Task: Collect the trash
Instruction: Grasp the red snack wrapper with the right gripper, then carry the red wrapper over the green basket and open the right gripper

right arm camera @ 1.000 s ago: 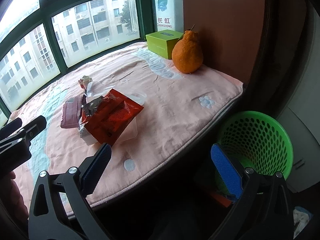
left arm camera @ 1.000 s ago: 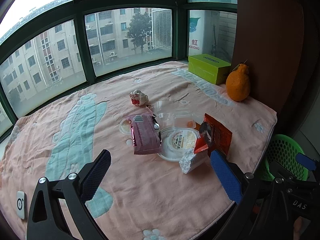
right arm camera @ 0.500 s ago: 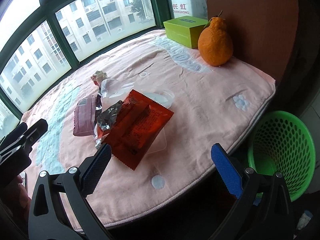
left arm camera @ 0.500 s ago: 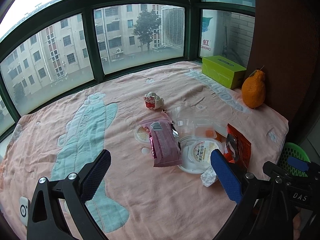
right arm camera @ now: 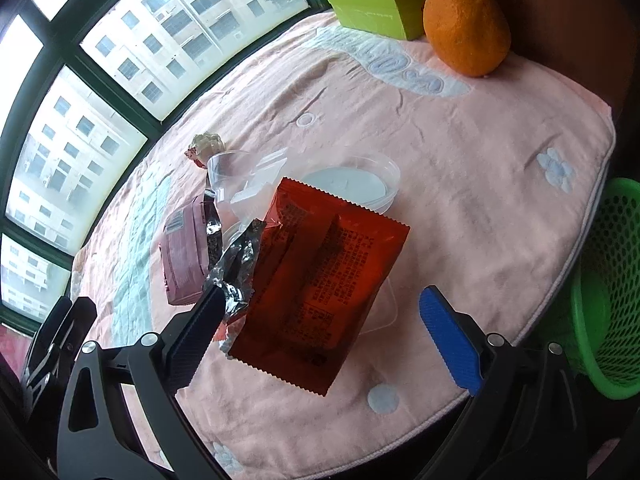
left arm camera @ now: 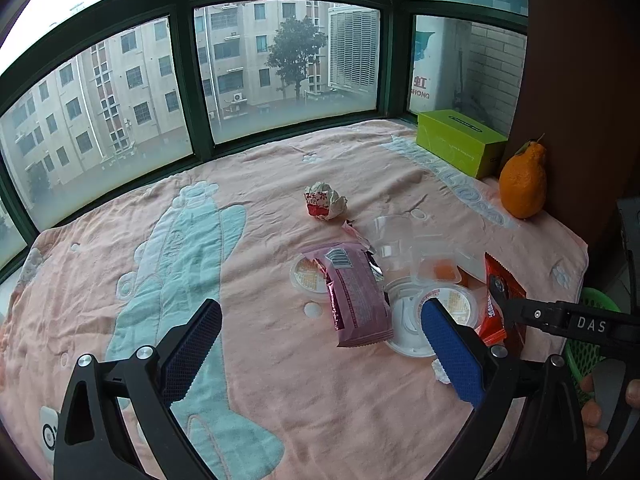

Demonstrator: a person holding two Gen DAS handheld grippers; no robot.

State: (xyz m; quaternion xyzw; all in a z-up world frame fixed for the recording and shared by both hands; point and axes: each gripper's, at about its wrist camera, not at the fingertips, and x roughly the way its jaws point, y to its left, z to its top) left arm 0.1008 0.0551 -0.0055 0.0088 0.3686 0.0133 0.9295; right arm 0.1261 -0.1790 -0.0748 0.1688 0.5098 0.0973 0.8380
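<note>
Pink toweling (right arm camera: 500, 208) with pale blue motifs covers the window ledge you are working over. Your right gripper (right arm camera: 320, 312) stands wide apart, though its jaws have just been closing a little, with the red wrapper (right arm camera: 320, 276) lying between them and neither pad pressing on it; the dark finger (right arm camera: 196, 332) sits at the wrapper's torn silver end. Your left gripper (left arm camera: 320, 344) is also spread, with nothing held. Just left of the red wrapper lies the pink wrapper (left arm camera: 356, 300); under and behind the red wrapper are clear plastic tubs and lids (right arm camera: 360, 184). Beyond those, a crumpled paper ball (left arm camera: 325, 201). Right of the red wrapper, off the ledge's edge, stands the green basket (right arm camera: 612, 304). Farthest from the red wrapper, an orange fruit (right arm camera: 466, 20) stands just beside a green box (right arm camera: 376, 4), near the window (left arm camera: 200, 92).
</note>
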